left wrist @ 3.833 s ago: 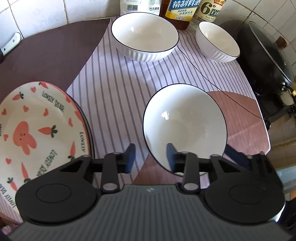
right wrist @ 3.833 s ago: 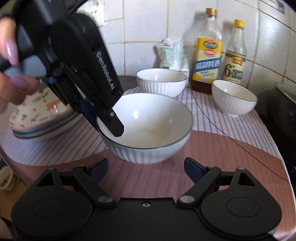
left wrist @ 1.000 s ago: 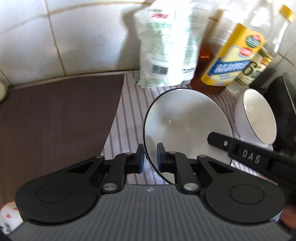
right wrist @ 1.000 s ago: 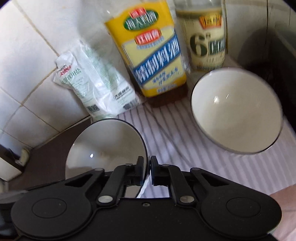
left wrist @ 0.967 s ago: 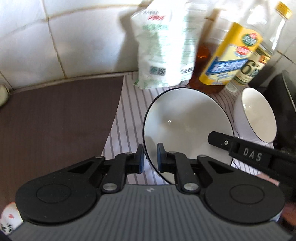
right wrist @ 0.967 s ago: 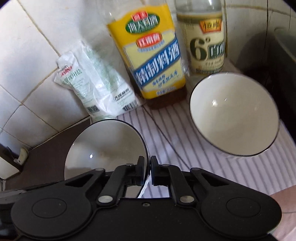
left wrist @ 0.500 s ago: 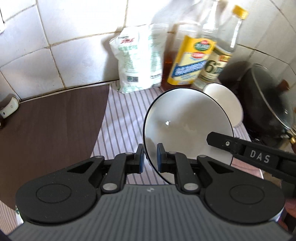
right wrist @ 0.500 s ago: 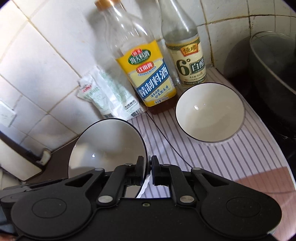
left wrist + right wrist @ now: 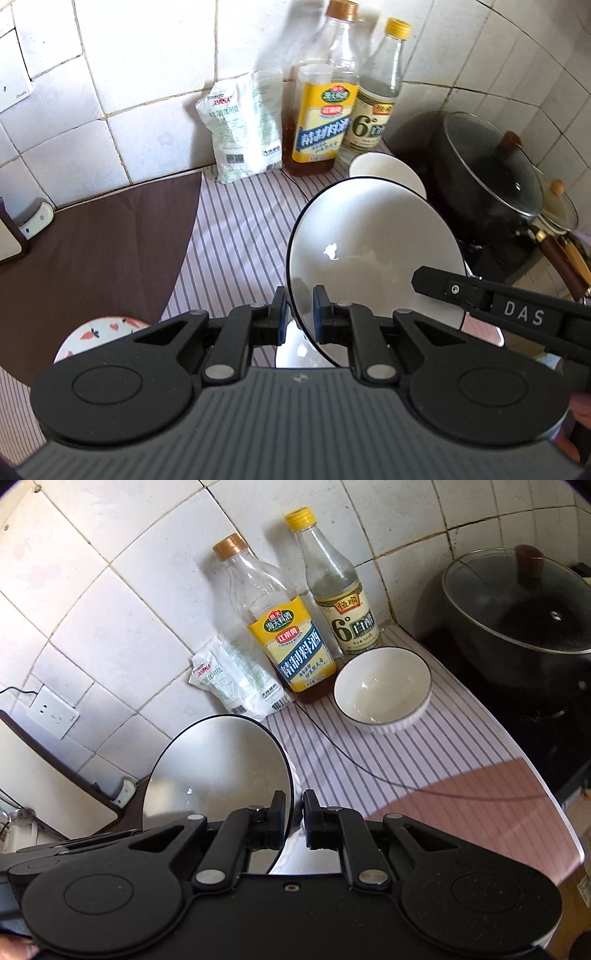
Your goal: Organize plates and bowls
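Large white bowl [image 9: 373, 251], dark-rimmed, held clear of the bench [image 9: 236, 236] between both tongs, over the striped cloth [image 9: 229, 229]. Its mouth is tipped toward the left wrist camera rather than straight up. A bowl has no long axis; the rim circle reads as an oval in both views.

Left tongs [image 9: 300, 314]: narrow, jaws pinched on the bowl's near-left rim, one finger inside the bowl and one outside.

Right tongs [image 9: 294, 818]: likewise narrow, clamped on the rim at the bowl's opposite side; in the right wrist view the bowl [image 9: 218, 771] lies to the left of the jaws, with its white ribbed outer wall showing between and below them. In the left wrist view the right tool's black arm reaches in from the right, its tip over the bowl's right side.

Beneath the held bowl, in the left wrist view, part of another white bowl [image 9: 295, 350] shows just below the left jaws; whether the two touch cannot be told.

Small white bowl [image 9: 382, 688]: upright on the cloth, mouth up, well apart from the held bowl, just in front of the two bottles.

Bottles: one with a yellow label [image 9: 291, 646] and one with a pale label [image 9: 341, 602], both upright against the tiled wall. A white pouch [image 9: 236, 683] leans left of them.

Patterned plate [image 9: 99, 332]: its edge shows at lower left in the left wrist view, on the brown mat [image 9: 92, 243].

Lidded black pot [image 9: 517, 616]: at the far right, beyond the cloth.
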{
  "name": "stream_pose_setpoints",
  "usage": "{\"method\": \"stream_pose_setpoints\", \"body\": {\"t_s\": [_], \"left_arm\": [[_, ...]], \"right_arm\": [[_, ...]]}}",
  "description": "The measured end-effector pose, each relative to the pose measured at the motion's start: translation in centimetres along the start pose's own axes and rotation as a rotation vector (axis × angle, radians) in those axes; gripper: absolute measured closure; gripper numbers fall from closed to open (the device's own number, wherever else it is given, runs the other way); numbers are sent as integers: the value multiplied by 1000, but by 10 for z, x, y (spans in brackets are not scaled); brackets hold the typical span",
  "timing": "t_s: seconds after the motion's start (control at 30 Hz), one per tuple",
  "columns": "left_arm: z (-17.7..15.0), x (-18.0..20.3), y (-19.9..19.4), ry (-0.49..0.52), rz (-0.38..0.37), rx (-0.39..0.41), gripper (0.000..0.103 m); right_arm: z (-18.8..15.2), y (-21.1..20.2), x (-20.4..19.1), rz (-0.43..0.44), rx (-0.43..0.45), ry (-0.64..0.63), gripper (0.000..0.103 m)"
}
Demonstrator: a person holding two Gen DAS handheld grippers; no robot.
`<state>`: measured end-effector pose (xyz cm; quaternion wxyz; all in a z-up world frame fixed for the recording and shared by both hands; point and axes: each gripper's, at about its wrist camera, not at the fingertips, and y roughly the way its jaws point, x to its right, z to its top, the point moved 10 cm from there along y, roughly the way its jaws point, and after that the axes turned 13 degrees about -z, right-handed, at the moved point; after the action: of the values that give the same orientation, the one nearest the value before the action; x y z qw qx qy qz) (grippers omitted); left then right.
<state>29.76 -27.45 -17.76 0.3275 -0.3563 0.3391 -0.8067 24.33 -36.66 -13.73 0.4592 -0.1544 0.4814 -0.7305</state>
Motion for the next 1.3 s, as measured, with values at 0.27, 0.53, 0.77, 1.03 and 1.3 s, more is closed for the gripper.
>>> {"method": "stream_pose_setpoints", "body": {"t_s": [0.27,0.53,0.77,1.03,1.3], "left_arm": [[-23,15,-2,6,-22,-42,91],[-42,13,17,-21,-22,-96,91],[-58,1,40,-49,-17,-157,91],[-67,-9,53,-63,0,-192,91],[-70,-14,60,-65,-2,-217,91]], "right_arm": [[-19,-21,17,-12,14,40,89],[-42,-7,35,-23,-31,91,89],[-52,15,36,-30,-69,38,89],[-62,32,35,-41,-81,-23,89],[-63,39,30,-78,-72,-99,89]]}}
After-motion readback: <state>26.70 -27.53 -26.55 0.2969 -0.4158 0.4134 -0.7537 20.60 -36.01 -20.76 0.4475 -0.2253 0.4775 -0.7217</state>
